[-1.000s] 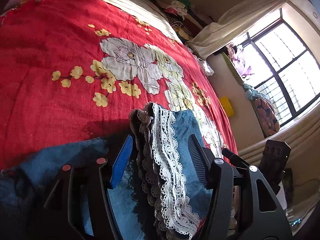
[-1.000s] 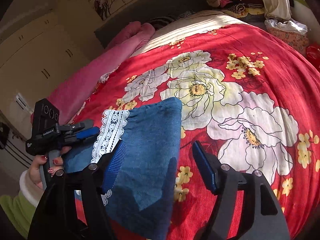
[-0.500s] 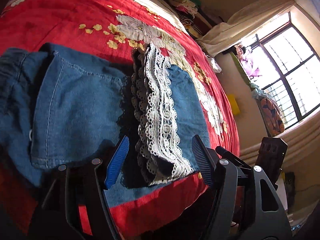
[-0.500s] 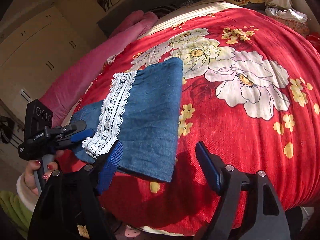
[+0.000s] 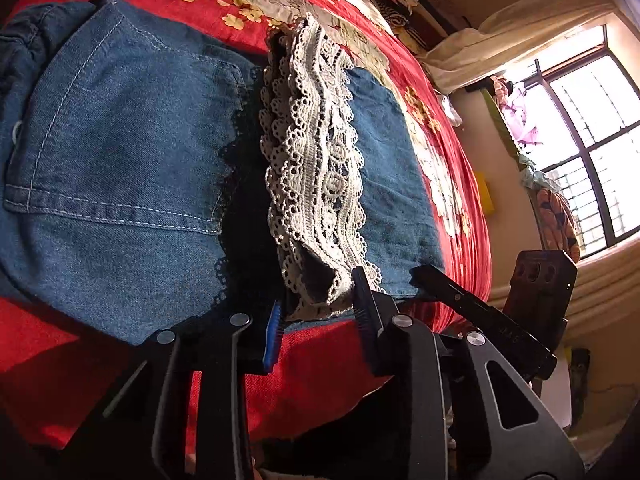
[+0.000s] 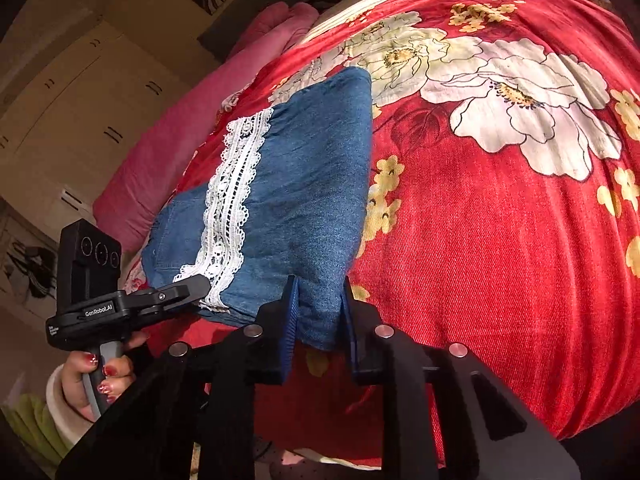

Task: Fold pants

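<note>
At the near edge of the red floral bed (image 6: 500,220), folded denim pants (image 5: 120,152), lace hem (image 5: 316,168) pinched by just-closed left hand-held gripper (image 5: 318,300), denim corner clamped by just-closed right hand-held gripper (image 6: 318,300).

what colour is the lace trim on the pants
White, against blue denim. The lace trim shows best in the right wrist view; in the left wrist view it looks greyer.

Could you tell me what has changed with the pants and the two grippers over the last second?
Both grippers have just been closing. The left gripper now pinches the lace hem at the near edge; the right gripper now pinches the denim corner of the pants. Earlier both stood open over the cloth. The pants stay folded on the red bedspread.
</note>
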`<state>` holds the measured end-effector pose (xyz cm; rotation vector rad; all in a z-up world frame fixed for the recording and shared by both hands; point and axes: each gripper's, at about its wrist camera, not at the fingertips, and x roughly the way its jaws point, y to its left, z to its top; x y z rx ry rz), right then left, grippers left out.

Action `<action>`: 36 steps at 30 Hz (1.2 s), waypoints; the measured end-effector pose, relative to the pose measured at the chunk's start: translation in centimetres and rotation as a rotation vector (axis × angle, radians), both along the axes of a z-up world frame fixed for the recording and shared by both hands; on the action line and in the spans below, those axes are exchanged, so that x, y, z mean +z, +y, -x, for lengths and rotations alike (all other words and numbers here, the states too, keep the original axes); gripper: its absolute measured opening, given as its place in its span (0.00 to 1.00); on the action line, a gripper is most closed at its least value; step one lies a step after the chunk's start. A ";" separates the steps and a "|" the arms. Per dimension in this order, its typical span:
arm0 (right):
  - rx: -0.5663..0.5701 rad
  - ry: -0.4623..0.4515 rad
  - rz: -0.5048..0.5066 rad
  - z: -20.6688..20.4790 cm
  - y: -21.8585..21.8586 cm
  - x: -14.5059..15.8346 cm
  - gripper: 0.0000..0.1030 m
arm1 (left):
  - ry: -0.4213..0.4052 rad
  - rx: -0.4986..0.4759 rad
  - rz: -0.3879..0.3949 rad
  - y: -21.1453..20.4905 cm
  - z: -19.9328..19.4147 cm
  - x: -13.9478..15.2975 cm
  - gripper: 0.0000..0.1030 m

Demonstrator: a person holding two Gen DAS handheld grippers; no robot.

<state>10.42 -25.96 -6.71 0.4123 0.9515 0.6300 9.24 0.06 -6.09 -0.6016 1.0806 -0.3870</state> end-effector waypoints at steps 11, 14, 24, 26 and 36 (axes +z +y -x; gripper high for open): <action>-0.021 0.020 0.071 -0.3 -1.0 -1.3 0.16 | -0.010 -0.021 -0.084 -0.5 0.9 -0.7 0.24; -0.019 0.000 0.125 -0.1 -0.3 -1.1 0.16 | -0.018 -0.026 -0.105 -0.7 1.0 -0.6 0.24; -0.054 -0.045 0.214 0.7 0.3 0.7 0.20 | -0.046 -0.031 -0.153 -1.0 1.1 0.5 0.32; -0.064 -0.071 0.233 1.1 0.1 1.5 0.20 | -0.058 -0.031 -0.172 -0.8 1.3 0.8 0.34; -0.063 -0.179 0.265 2.7 1.2 4.8 0.34 | -0.132 -0.010 -0.258 -0.5 2.3 2.9 0.43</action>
